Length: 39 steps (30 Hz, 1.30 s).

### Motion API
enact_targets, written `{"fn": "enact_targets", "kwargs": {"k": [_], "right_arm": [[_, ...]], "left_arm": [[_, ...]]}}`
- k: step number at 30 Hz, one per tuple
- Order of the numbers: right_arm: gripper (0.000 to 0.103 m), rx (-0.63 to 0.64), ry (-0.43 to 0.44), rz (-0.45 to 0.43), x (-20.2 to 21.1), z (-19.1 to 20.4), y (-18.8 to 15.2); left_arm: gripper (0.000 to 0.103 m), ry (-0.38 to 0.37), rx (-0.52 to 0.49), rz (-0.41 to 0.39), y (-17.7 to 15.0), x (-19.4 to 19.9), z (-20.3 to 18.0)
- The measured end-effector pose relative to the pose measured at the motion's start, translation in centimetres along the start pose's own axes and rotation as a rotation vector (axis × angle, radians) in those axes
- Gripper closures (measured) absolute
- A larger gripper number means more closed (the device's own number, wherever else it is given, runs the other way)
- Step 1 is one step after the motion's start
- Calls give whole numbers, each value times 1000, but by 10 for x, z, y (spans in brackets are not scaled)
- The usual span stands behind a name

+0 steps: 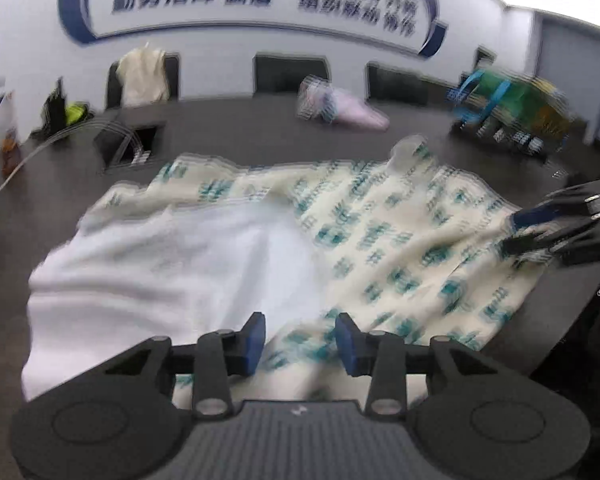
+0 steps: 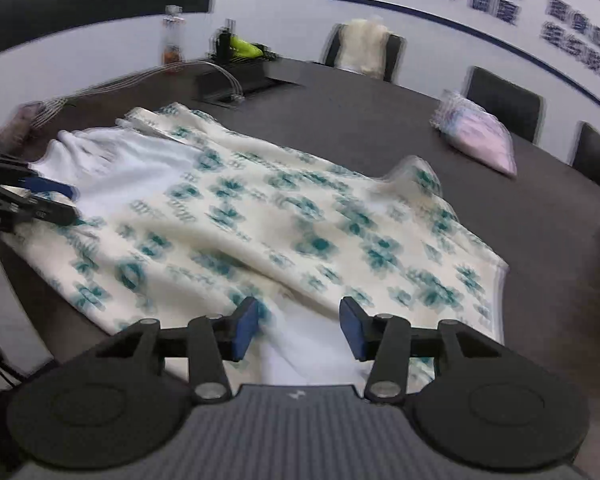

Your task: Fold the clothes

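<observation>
Left gripper (image 1: pixel 300 342) and right gripper (image 2: pixel 299 327) hover with fingers spread over a printed garment (image 2: pixel 284 220) on a dark table (image 2: pixel 380 120).

The cream, teal-patterned cloth lies rumpled, its white lining (image 1: pixel 172 264) turned up; in the left view the right gripper sits at 3 o'clock on the hem. A pink bundle (image 1: pixel 348 110) lies at 12 o'clock.

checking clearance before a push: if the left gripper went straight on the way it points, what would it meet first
Most likely the patterned garment spread on the table; the open left gripper already hovers over its near edge, though depth is unclear.
</observation>
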State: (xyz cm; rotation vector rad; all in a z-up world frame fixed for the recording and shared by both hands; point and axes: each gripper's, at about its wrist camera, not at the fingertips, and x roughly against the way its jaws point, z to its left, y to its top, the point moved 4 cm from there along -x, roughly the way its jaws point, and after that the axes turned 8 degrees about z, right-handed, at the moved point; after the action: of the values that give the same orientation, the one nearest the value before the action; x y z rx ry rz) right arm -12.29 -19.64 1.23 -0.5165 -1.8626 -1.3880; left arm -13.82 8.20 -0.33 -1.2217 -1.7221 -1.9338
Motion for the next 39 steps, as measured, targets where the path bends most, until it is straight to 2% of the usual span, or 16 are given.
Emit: {"fn": "enact_targets", "kwargs": {"k": [2, 4, 6, 10, 13, 15, 17, 19, 22, 24, 26, 29, 33, 36, 38, 39], "right_arm": [[58, -42, -76, 10, -4, -11, -12], [61, -84, -69, 14, -8, -17, -21], [62, -93, -44, 21, -10, -12, -27], [63, -117, -38, 33, -7, -15, -32], [64, -128, -3, 55, -3, -19, -31], [64, -147, 24, 34, 5, -21, -29], [61, -165, 111, -42, 20, -22, -27], [54, -157, 212, -120, 29, -18, -24], [54, -105, 252, -95, 15, -10, -21], [57, -67, 234, -48, -1, -8, -22], [93, -41, 238, -10, -14, -8, -22], [99, -23, 256, 25, -12, -11, -21], [98, -57, 200, 50, -8, -21, -17], [86, 6, 125, 25, -9, -18, -13], [65, 48, 76, 8, -9, -16, -9], [65, 68, 51, 0, -10, -15, -8]], "left_arm": [[66, 5, -7, -9, -5, 4, 6], [67, 9, -14, -19, -11, 8, 12], [81, 18, -28, -22, -14, 12, 18], [81, -16, 0, 4, -13, 17, 35], [82, -29, 14, 4, -5, 24, 31], [74, -66, -2, -36, 1, 33, 22], [63, -141, -30, -61, 5, 36, 11], [63, -186, -52, -48, 9, 28, 1], [63, -157, -98, -9, 8, 14, -10], [63, -158, -116, 4, 5, 11, -14], [63, -160, -130, 17, 0, 7, -16], [64, -116, -166, 22, -9, 5, -16], [64, -83, -178, 19, -14, 8, -10], [67, -98, -121, 32, -3, 14, -10], [64, -149, -80, -22, 13, 22, -15], [63, -175, -61, -52, 22, 26, -19]]}}
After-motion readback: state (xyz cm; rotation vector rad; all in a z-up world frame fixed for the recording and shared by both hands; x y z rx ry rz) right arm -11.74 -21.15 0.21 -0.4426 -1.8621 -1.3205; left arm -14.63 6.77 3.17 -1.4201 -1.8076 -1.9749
